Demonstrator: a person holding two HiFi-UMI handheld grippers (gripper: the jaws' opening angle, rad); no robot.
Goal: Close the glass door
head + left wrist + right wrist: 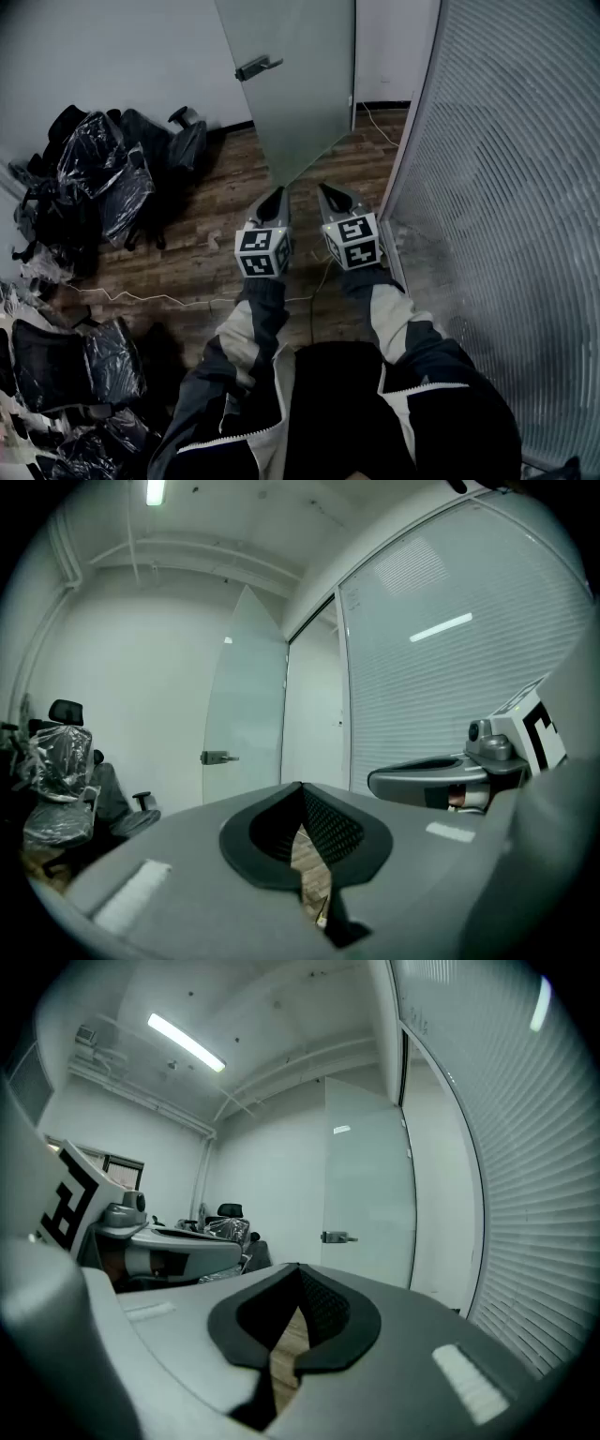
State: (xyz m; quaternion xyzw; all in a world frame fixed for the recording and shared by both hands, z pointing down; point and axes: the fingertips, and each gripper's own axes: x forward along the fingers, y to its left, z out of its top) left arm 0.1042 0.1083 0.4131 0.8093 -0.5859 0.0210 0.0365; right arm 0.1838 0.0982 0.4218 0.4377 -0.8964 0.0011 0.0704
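The frosted glass door [305, 75] stands open ahead of me, swung into the room, with a metal lever handle [257, 67] on its left side. My left gripper [278, 193] and right gripper [323, 190] are held side by side, short of the door's lower edge and apart from it. Both are shut with nothing between the jaws. In the left gripper view the door [246, 705] and its handle [217, 757] lie beyond the left gripper [300, 787]. The right gripper view shows the door [367, 1194] and handle [337, 1237] past the right gripper [298, 1267].
Office chairs wrapped in plastic [94, 178] crowd the left wall, with more [66, 366] at the lower left. A striped glass partition [506, 187] runs along the right. A thin cable [169, 300] lies across the wooden floor [216, 216].
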